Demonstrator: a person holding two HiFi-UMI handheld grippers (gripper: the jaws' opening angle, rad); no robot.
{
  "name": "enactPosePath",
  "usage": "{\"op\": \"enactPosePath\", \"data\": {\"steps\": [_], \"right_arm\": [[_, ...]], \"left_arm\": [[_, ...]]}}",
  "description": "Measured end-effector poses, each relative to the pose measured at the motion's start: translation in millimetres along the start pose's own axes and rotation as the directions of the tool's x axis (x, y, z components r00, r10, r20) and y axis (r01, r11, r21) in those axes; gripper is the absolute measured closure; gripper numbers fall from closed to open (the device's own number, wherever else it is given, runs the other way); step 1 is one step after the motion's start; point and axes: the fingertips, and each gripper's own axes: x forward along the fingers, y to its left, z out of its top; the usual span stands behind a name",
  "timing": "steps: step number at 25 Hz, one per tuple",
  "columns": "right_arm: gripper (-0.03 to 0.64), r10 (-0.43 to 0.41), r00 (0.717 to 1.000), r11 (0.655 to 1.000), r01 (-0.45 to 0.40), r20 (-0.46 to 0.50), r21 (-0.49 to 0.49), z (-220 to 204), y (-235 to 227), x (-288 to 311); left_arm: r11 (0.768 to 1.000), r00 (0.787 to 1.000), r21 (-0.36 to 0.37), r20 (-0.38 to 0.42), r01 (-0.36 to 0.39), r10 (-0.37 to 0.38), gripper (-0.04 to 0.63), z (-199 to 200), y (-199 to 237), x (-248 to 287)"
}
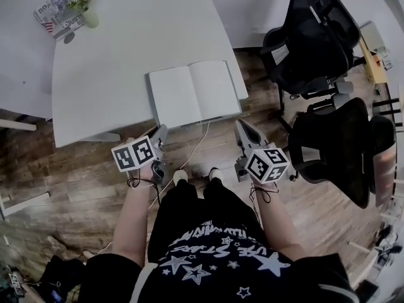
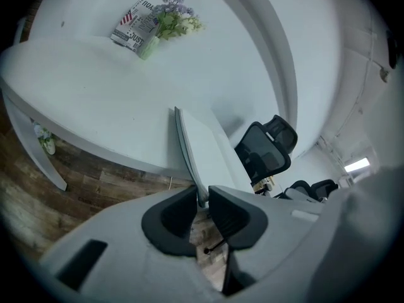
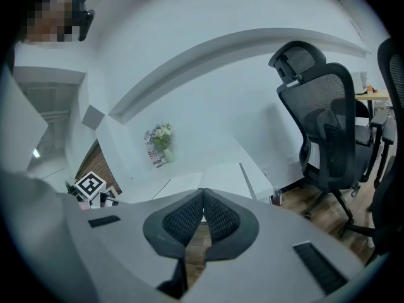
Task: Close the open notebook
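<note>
The open notebook (image 1: 192, 93) lies flat with blank white pages at the near right corner of the white table (image 1: 113, 55). My left gripper (image 1: 161, 131) is at the notebook's near left corner. In the left gripper view the notebook (image 2: 205, 147) is seen edge-on, and its corner runs down into the narrow gap of that gripper (image 2: 202, 199), whose dark pads close against it. My right gripper (image 1: 243, 128) hangs just off the table's near edge, below the notebook's right page. Its tips (image 3: 203, 193) meet with nothing between them, and the notebook (image 3: 218, 174) lies beyond.
A vase of flowers (image 1: 79, 2) beside a printed packet stands at the table's far left corner. Two black office chairs (image 1: 309, 43) (image 1: 341, 150) are to the right, on the wooden floor. A thin white cable (image 1: 196, 147) trails from the table edge toward the person's feet.
</note>
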Motion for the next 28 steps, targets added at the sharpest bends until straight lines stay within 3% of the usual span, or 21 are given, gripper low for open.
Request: {"op": "enactPosePath", "data": {"steps": [4,8,15,21,28], "right_arm": [[0.615,0.043,0.999,0.999,-0.043,0.007,-0.008,11,-6,1],[0.615,0.074,0.997,0.997,-0.073,0.013,-0.015,21,-16,0],[0.615,0.109,0.993,0.994,-0.109,0.034,-0.013,35,-36,-4],[0.615,0.118,0.992,0.993,-0.118,0.05,-0.005,45,-60,-11],[0.615,0.113,0.991,0.994,-0.113,0.071,-0.001,58,-89,-22]], "left_arm": [[0.998,0.998,0.046,0.034,-0.048,0.047,0.528,7,-12,-6],[0.984,0.992,0.138,0.059,-0.115,0.108,0.528,16,-28,-12],[0.926,0.979,0.322,0.123,-0.196,0.164,0.528,30,-72,-14],[0.877,0.966,0.413,0.18,-0.247,0.187,0.529,38,-106,-8],[0.843,0.964,0.479,0.215,-0.245,0.159,0.538,38,-149,11]]}}
